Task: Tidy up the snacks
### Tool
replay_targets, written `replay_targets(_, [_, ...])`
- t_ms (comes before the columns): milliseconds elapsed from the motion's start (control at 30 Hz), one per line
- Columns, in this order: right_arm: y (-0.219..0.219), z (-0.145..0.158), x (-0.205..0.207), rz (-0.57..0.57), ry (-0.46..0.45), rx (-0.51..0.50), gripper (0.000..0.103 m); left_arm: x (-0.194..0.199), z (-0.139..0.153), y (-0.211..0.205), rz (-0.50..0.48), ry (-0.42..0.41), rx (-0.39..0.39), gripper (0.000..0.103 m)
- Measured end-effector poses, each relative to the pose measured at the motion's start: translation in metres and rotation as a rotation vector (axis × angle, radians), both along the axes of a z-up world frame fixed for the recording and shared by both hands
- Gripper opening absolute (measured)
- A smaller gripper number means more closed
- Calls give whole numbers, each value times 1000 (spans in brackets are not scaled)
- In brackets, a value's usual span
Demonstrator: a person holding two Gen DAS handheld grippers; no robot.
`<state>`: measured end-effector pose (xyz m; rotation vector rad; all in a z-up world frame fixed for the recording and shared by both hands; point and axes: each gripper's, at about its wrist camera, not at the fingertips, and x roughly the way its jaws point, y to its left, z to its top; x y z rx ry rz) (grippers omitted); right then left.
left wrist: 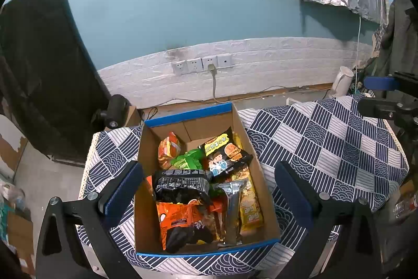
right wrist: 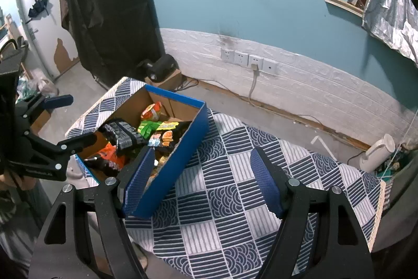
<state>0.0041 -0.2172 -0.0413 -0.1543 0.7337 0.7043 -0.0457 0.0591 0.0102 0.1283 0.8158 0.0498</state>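
A cardboard box [left wrist: 254, 156] with blue outer sides stands on a table with a blue-and-white patterned cloth [left wrist: 326, 137]. It holds several snack packets: a black one [left wrist: 183, 184], an orange one [left wrist: 180, 216], a green one [left wrist: 188, 160], a yellow one [left wrist: 250, 203]. My left gripper [left wrist: 209, 190] is open and empty, above the box with a finger on either side. My right gripper [right wrist: 203, 182] is open and empty, over the bare cloth right of the box [right wrist: 180, 148]. The left gripper [right wrist: 70, 119] also shows in the right wrist view.
A white kettle [right wrist: 378, 152] stands on the floor by the wall at the right. Wall sockets [left wrist: 202, 63] with a plugged cable sit behind the table. A black camera [left wrist: 115, 110] sits on a small carton at the back left. A dark covered board leans on the wall.
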Motion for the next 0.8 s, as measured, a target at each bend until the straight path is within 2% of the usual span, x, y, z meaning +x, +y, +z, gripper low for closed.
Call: replay_targets(800, [0,0,0,0,1,2,76,-2,-1,-3,-5,8,2,102])
